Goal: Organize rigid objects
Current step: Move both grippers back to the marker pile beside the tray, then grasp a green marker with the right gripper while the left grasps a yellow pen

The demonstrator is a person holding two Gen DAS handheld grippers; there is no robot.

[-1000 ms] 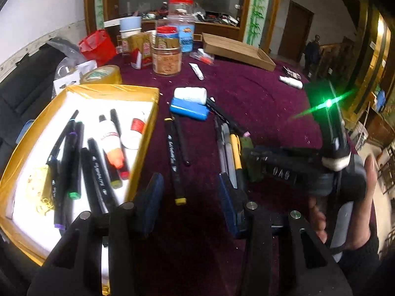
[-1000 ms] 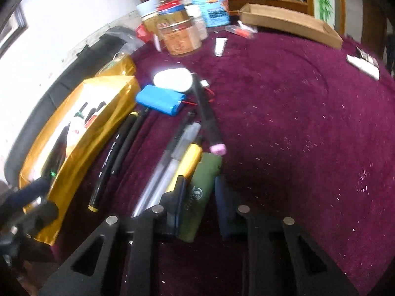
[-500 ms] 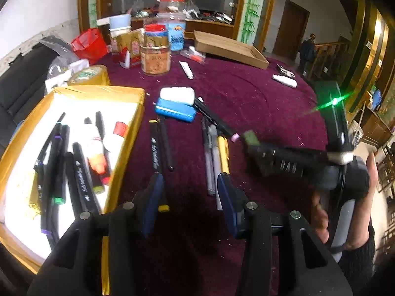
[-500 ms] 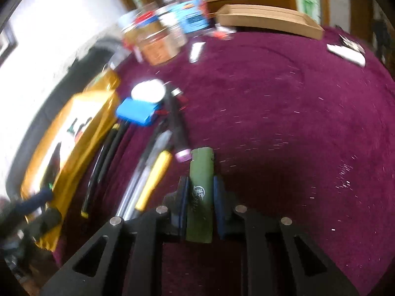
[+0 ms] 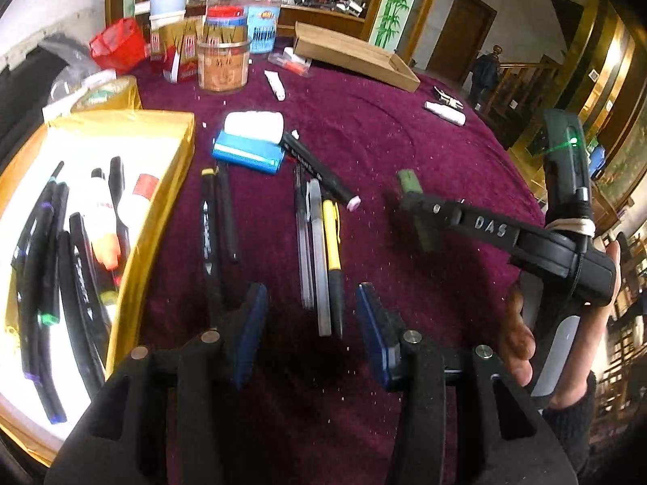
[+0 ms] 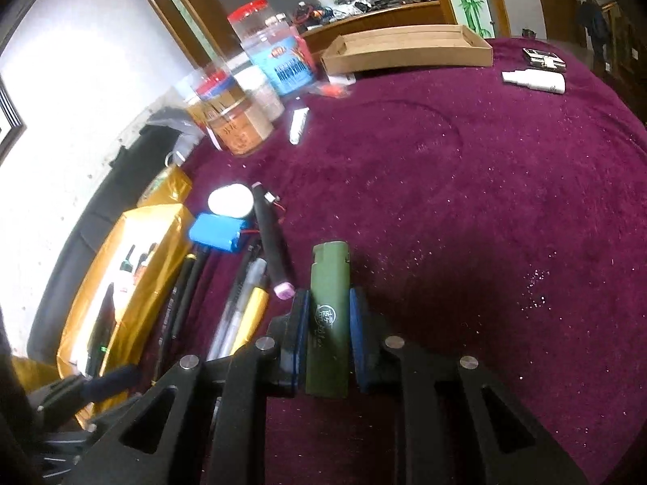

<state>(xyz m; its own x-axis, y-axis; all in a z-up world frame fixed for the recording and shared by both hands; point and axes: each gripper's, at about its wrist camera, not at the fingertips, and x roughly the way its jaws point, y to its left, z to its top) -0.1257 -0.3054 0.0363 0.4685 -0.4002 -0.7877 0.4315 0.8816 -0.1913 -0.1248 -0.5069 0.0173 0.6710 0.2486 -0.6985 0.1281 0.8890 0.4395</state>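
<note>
Olive-green lighter (image 6: 328,319) upright, clamped above maroon cloth (image 6: 485,210).

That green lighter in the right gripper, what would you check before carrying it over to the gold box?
1. Grip on the green lighter: ok, both pads of the right gripper press its sides.
2. Lighter clear of the table: ok, the left wrist view shows it held above the purple cloth.
3. Room in the gold box: ok, bare white floor shows at its far end.
4. Path to the box: cannot tell; loose pens lie between, so it needs carrying above them.
5. Left gripper: ok, open and empty, low over the pens.
</note>
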